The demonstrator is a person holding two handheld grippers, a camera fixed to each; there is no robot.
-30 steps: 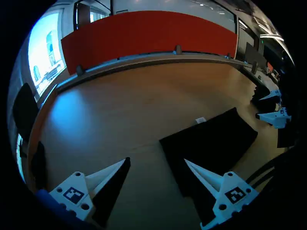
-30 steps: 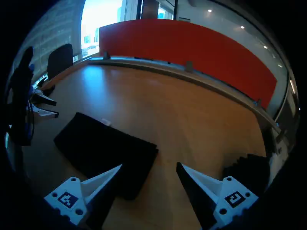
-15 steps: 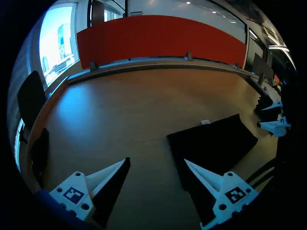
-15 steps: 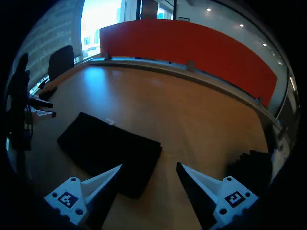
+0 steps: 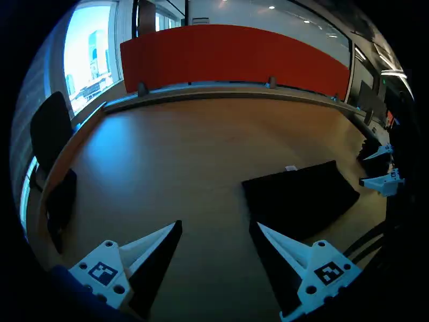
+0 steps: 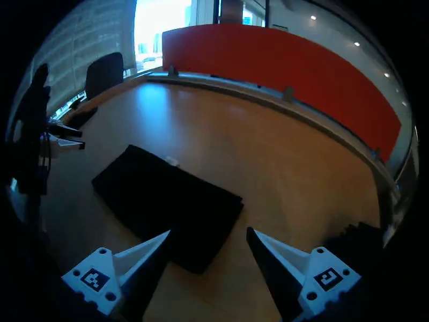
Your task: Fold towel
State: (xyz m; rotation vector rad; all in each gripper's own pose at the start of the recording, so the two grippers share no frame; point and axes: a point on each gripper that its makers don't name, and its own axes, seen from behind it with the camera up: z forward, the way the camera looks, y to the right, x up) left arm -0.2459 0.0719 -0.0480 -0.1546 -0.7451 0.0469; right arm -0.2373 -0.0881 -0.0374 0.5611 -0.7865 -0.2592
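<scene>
This looks like an open-plan office or meeting room. A long, wide wooden worktop point(image 5: 177, 155) runs across the space, the kind shared by several seats. A red divider screen point(image 5: 236, 59) stands along its far edge, held by small grey brackets point(image 5: 142, 88), as desk partitions are. A dark high-backed chair point(image 5: 49, 131) is drawn up to the worktop's side, and the right gripper view also shows 1 point(image 6: 104, 72). Behind it a tall window point(image 5: 88, 59) looks out on city buildings. Small recessed lights point(image 5: 272, 7) dot the ceiling above glass-walled partitions.
</scene>
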